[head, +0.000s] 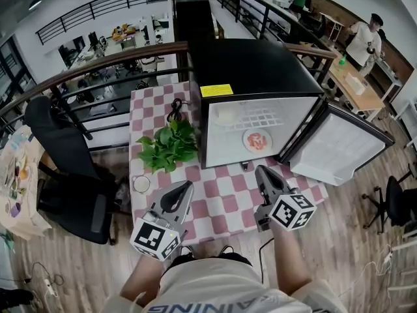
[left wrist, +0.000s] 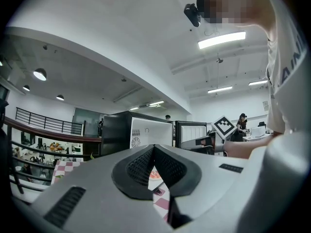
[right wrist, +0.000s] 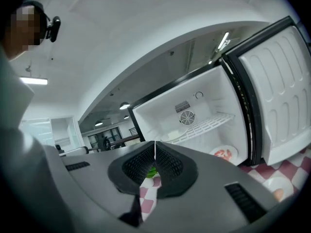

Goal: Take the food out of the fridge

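Right now the small black fridge (head: 257, 70) stands on the red-and-white checked counter (head: 225, 201) with its door (head: 335, 147) swung wide open to the right. The food is a white plate (head: 257, 140) of something reddish. It lies inside on the fridge floor, under the wire shelf (head: 260, 117) and towards the right of the compartment. Nothing touches it.

A person stands at the counter's near edge, holding both tools out roughly level towards the fridge. The right gripper (head: 260, 170) is just in front of the open compartment, near the plate but apart from it. Its jaws are closed tip to tip with nothing between them, and its own view looks past them into the white interior. The left gripper (head: 187, 186) hangs over the counter to the left of the opening, well apart from the plate, with its jaws likewise pressed together and empty.

A leafy green plant (head: 168, 145) sits on the counter beside the fridge's left side, and a small round dish (head: 141, 184) lies just in front of it.
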Tool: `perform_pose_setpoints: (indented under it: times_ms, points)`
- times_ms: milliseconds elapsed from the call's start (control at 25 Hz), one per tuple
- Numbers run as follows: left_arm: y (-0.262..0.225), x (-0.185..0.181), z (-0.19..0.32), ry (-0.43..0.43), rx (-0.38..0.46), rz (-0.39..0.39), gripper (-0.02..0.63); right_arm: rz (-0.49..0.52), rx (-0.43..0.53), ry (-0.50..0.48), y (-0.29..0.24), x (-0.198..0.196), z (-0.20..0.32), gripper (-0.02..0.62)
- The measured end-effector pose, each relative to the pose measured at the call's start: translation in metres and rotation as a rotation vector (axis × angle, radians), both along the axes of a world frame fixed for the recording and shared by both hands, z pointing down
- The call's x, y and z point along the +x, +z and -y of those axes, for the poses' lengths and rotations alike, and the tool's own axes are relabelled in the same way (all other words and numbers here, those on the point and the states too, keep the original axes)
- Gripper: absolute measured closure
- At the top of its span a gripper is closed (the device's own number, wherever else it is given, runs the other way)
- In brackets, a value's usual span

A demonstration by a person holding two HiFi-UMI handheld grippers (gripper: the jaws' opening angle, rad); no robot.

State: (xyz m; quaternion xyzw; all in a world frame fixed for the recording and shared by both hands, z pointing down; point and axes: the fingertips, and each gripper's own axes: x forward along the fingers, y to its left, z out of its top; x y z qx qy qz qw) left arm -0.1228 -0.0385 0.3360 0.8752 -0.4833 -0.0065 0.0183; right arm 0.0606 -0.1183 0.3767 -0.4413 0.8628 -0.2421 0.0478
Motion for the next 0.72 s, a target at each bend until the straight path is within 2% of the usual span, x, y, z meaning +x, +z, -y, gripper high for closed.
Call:
perform_pose_setpoints:
  times_ms: [240,360,440,720]
  points:
    - [0.006,-0.006,0.001,-0.02,-0.013,-0.005,0.6,0.254,-0.217,0.017,0.014,-0.01,0.048,0.567]
    - [0.008,-0.012,0.001,-0.038,-0.021,-0.01,0.6,0.386,-0.336,0.021,0.016,-0.022,0.08,0.478]
    - [0.009,-0.016,0.002,-0.051,-0.022,-0.018,0.6,0.467,-0.403,0.049,0.02,-0.027,0.101,0.466]
    - [0.013,-0.026,0.005,-0.084,-0.024,-0.025,0.6,0.633,-0.572,0.125,0.047,-0.041,0.149,0.466]
